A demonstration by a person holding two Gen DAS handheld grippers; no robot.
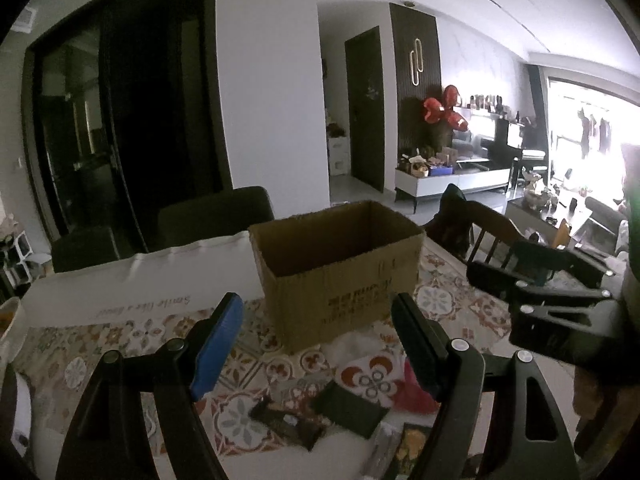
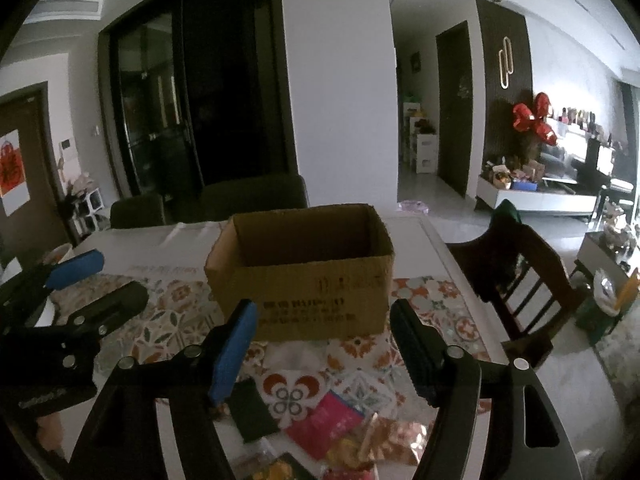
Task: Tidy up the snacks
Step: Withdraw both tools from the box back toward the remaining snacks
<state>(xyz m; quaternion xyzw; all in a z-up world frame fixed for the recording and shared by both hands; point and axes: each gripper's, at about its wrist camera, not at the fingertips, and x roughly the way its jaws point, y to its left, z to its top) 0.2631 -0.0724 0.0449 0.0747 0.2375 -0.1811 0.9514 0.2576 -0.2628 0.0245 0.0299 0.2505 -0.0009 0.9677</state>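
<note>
An open cardboard box (image 1: pixel 340 268) stands on the patterned tablecloth; it also shows in the right wrist view (image 2: pixel 304 272), and what I see of its inside is bare. Snack packets lie in front of it: a dark packet (image 1: pixel 350 404), a dark wrapper (image 1: pixel 286 424), a pink packet (image 2: pixel 324 426) and gold-red packets (image 2: pixel 384 436). My left gripper (image 1: pixel 320 344) is open and empty above the packets. My right gripper (image 2: pixel 324 348) is open and empty, also above them. Each gripper shows at the edge of the other's view.
The table (image 2: pixel 132 240) has a patterned cloth (image 1: pixel 100 344) and a white cloth behind it. Dark chairs (image 2: pixel 256 196) stand behind the table and a wooden chair (image 2: pixel 520 276) at its right. A white item (image 1: pixel 12 320) sits at the left edge.
</note>
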